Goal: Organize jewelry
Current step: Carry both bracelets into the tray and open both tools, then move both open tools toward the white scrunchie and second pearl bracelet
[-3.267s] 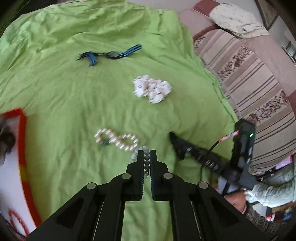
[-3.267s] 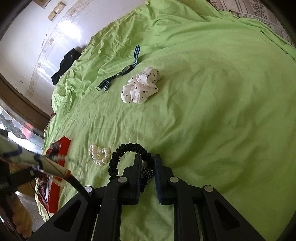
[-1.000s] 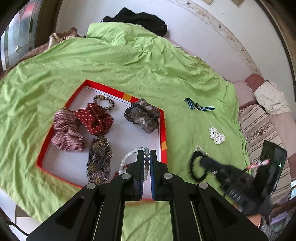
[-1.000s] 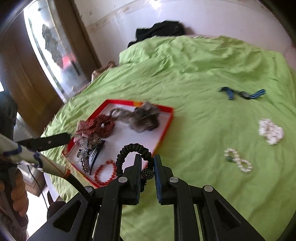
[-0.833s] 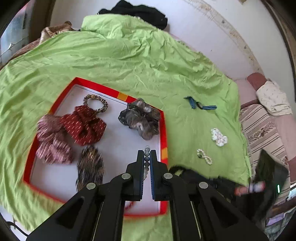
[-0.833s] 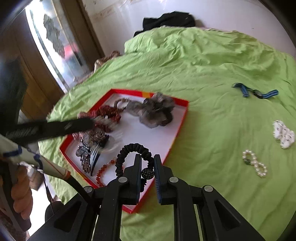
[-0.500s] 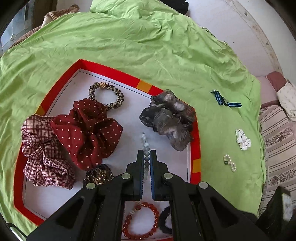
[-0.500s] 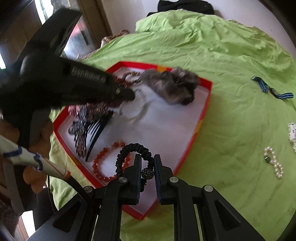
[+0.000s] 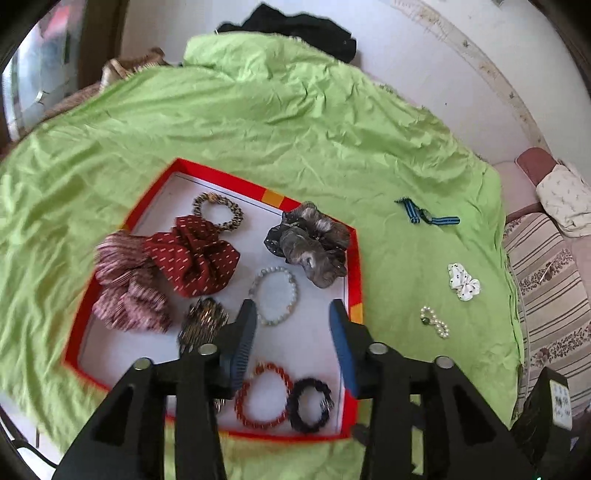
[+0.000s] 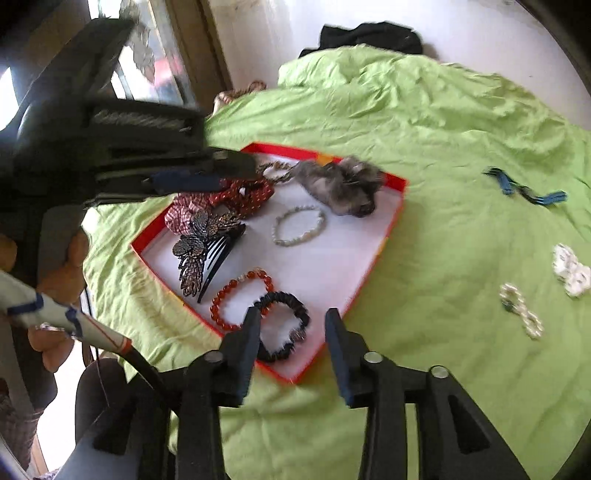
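A red-rimmed white tray (image 9: 355, 280) (image 10: 391, 225) lies on the green bedspread. In it lie scrunchies, a pale bead bracelet (image 9: 274, 295) (image 10: 299, 226), a red bead bracelet (image 9: 263, 395) (image 10: 240, 295), a black hair tie (image 9: 309, 404) (image 10: 283, 325) and a leaf hair comb (image 10: 203, 247). My left gripper (image 9: 293, 332) is open and empty above the tray. My right gripper (image 10: 291, 334) is open and empty above the tray's near corner, over the black hair tie. On the bedspread lie a pearl bracelet (image 9: 435, 322) (image 10: 521, 310), a white scrunchie (image 9: 463, 286) (image 10: 570, 269) and a blue striped strap (image 9: 426, 216) (image 10: 524, 190).
A striped sofa (image 9: 546, 280) borders the bed on the right. Black clothing (image 9: 295, 29) lies at the bed's far edge by the wall. A window and wooden frame (image 10: 162, 66) stand to the left. The left gripper's body (image 10: 110, 158) shows at the left of the right wrist view.
Both grippers have opened. The pale bead bracelet has dropped from the left one into the tray, the black hair tie from the right one into the tray's near corner. Both have drawn back.
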`<move>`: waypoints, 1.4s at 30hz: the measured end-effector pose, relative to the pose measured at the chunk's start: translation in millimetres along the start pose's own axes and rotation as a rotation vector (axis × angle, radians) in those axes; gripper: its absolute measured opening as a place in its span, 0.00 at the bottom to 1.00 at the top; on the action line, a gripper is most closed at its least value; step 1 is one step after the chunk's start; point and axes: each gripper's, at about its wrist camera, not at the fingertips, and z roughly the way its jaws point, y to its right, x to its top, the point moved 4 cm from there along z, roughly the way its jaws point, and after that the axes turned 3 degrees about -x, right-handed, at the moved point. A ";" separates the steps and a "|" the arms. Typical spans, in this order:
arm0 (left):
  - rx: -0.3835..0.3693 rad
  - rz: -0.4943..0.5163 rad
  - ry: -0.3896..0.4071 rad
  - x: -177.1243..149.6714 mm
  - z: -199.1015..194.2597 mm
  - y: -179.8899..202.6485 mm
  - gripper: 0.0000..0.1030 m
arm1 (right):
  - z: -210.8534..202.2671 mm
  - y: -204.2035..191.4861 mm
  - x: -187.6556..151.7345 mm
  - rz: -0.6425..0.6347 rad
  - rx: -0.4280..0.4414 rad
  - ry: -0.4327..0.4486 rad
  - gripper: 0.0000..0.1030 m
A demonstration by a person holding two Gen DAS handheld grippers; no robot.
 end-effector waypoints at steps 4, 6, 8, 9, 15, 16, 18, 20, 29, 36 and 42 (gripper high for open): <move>0.037 0.002 0.063 -18.6 -29.5 12.4 0.51 | -26.9 22.6 -22.3 0.060 -0.027 0.019 0.43; 0.055 0.008 0.077 -29.2 -37.6 20.6 0.52 | -36.1 41.6 -36.8 0.104 -0.045 0.020 0.43; 0.055 0.021 0.080 -41.1 -41.9 32.3 0.52 | -44.0 59.0 -51.5 0.145 -0.064 0.016 0.43; 0.052 0.028 0.077 -45.9 -43.0 37.3 0.52 | -48.1 68.7 -58.9 0.164 -0.075 0.014 0.43; 0.026 0.114 0.023 -74.4 -29.5 79.5 0.52 | -71.9 130.3 -100.0 0.280 -0.157 0.006 0.43; 0.017 0.126 0.008 -78.7 -24.2 87.1 0.52 | -76.7 138.0 -106.1 0.301 -0.167 0.008 0.43; -0.005 0.141 -0.027 -85.9 -12.9 101.0 0.52 | -85.8 159.0 -117.0 0.349 -0.190 0.013 0.43; -0.026 0.156 -0.070 -91.0 2.1 115.8 0.52 | -94.2 180.1 -125.7 0.396 -0.204 0.022 0.43; -0.132 0.237 -0.175 -94.4 79.6 193.9 0.52 | -106.6 239.3 -146.4 0.539 -0.228 0.069 0.43; -0.136 0.213 -0.278 -87.4 167.7 228.3 0.52 | -109.4 263.6 -151.2 0.599 -0.222 0.082 0.43; -0.097 0.184 -0.326 -82.9 217.3 235.9 0.49 | -107.4 302.3 -113.2 0.601 -0.227 0.109 0.49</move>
